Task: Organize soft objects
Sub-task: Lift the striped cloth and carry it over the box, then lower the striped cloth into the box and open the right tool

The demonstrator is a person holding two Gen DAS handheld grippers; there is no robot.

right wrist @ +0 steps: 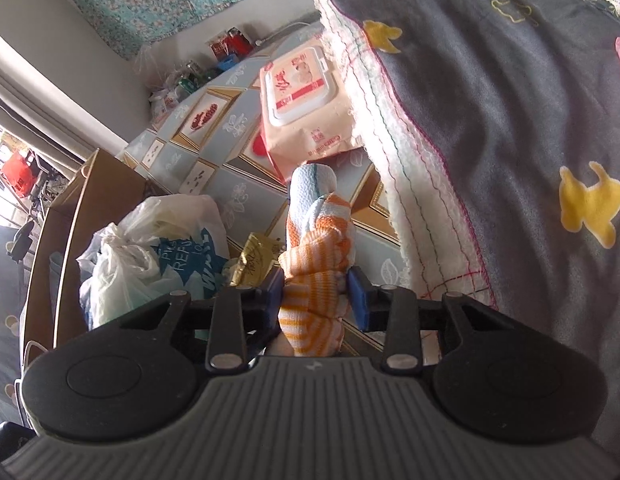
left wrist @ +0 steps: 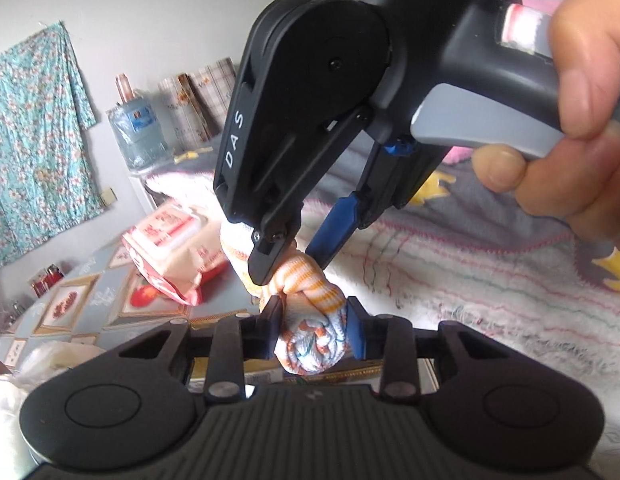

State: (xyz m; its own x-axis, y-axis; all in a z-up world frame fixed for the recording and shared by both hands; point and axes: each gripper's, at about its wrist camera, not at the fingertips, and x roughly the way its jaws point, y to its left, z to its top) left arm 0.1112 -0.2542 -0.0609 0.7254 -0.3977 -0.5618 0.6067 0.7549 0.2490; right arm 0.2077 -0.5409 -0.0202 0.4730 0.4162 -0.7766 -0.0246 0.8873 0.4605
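Both your grippers clamp one rolled sock bundle (left wrist: pixel 310 332), held in the air just beside the wipes pack (right wrist: pixel 298 88): left gripper (left wrist: pixel 315 334) on the white end, right gripper (right wrist: pixel 316 294) on the orange-striped end. Opposed pulling risks unrolling it or slipping a grip.

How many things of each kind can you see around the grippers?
Grippers: 2, left gripper and right gripper, both clamped on the cloth
Rolled cloths: 1, striped cloth roll
Wet-wipe packs: 1, wet wipes pack
Plastic bags: 1, white plastic bag
Water jugs: 1, water jug
Blankets: 1, grey blanket
Total: 7
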